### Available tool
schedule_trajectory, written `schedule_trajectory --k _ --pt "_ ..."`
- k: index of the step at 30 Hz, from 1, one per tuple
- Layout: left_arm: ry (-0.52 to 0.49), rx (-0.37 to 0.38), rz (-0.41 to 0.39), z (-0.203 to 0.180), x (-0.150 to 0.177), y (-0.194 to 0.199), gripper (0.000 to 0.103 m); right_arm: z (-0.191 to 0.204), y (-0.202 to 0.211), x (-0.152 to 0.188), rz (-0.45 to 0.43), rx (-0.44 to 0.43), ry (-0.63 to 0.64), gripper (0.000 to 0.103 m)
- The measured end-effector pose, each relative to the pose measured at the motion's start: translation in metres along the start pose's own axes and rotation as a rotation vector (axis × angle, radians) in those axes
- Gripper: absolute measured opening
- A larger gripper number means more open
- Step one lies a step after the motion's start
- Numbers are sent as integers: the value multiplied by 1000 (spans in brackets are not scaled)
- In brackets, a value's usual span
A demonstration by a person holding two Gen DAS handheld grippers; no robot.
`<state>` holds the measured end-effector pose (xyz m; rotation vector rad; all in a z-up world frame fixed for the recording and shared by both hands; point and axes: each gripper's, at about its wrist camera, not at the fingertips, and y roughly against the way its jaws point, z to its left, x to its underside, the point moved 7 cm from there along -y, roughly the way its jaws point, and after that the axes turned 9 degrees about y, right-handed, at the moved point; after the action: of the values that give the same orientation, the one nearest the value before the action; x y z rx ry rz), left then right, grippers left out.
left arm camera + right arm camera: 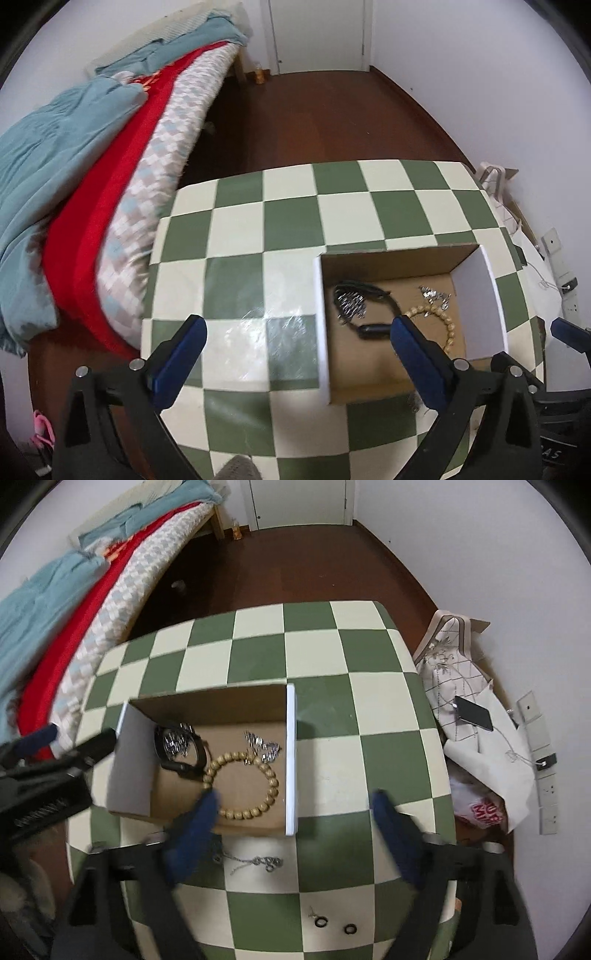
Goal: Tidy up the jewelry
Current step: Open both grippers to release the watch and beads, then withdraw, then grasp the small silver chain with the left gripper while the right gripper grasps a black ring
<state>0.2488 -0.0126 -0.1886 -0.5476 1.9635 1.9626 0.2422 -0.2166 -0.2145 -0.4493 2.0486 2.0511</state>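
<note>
Between both pairs of fingers nothing is held: the left gripper [297, 343] and right gripper [295, 812] stand spread wide above the worktop [325, 657], a smooth green-and-cream chequered surface. Just beyond them the open cardboard box [207, 701] already holds a round wooden bead bracelet [242, 784], a black watch [181, 755] and glittery silver pieces [264, 746]. Left outside, I judge, are a thin silver chain [255, 862] near the box and two small dark rings [334, 925] nearer still.

The box [207, 701] stands open-topped, its walls ringing the jewelry; the checkered table [332, 657] beyond lies bare.
</note>
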Motion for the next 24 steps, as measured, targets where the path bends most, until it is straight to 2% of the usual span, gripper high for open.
schedule_trajectory --k 3,9,16,24 --pt "4 -44 -17 9 10 6 102 8 -2 8 7 22 29 100" --pt "12 -67 -53 18 28 25 102 20 4 22 -13 39 37 103" --pt "41 -58 -159 23 41 70 102 23 33 34 -77 63 32 103" --pt "44 -24 -215 21 55 110 102 26 86 47 -183 103 47 103"
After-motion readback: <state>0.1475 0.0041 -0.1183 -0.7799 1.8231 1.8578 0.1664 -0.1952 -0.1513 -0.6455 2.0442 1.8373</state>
